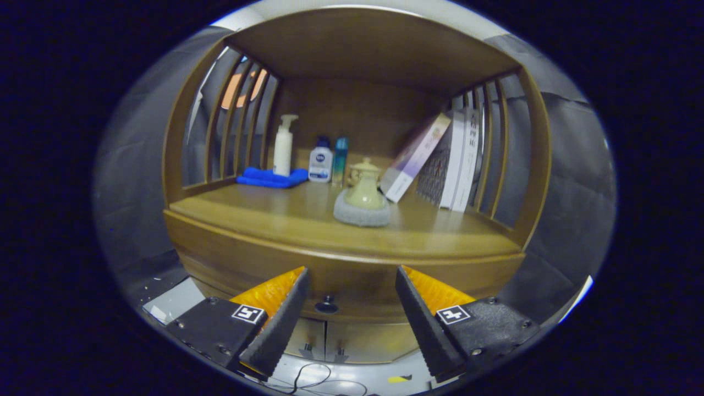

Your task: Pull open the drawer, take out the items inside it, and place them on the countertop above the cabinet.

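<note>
Claw was wide open w/ nothing in it, both fingers spread apart and aimed at the cabinet front, prob. so the gap could take the drawer knob, which sat between the fingertips, nearer the left one and beyond it, not touching either.

Cabinet was the biggest thing ahead: wood, w/ slatted sides and a roofed shelf bay. Its desk ran across above the drawer. Drawer front looked flush w/ the cabinet, i.e. closed; I couldn't see inside, so whether items were in it I couldn't tell. Closed drawer fits two stages: before pulling, or pushed back afterwards. Below it were two small doors, also closed.

On the desk, right side: books stood against the slats, one book leaning on them, held up by the stack. Middle, closest to the front edge: teapot on a grey round mat, mat presumably to protect the wood. Left rear: blue cloth folded flat, pump bottle standing at its back edge, then a small white bottle and a slim blue-green bottle upright just beside it.

Whether any of those came from the drawer, can't say.
</note>
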{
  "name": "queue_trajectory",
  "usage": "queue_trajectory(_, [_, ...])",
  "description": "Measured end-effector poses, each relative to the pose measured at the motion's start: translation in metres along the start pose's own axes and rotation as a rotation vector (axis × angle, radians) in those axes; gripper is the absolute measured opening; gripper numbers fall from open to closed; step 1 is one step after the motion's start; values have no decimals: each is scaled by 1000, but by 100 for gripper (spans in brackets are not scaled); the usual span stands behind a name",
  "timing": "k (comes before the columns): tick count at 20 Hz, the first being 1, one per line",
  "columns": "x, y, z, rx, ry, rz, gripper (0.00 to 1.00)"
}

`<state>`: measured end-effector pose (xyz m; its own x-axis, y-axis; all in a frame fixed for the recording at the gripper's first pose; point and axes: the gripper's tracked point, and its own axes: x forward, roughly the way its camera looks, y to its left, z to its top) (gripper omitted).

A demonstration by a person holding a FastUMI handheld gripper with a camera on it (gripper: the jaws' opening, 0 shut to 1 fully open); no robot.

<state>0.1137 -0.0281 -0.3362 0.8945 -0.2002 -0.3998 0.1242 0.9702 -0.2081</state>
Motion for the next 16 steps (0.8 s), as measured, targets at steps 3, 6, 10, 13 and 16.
queue_trajectory(3, [-35,-4,36,2,-54,14,99])
queue_trajectory(6, [-75,-6,70,40,-86,58,99])
queue_trajectory(10, [-131,-26,120,59,-163,72,99])
queue_trajectory(13, [-171,-37,154,66,-226,93,99])
queue_trajectory(16, [-205,-50,182,63,-259,102,99])
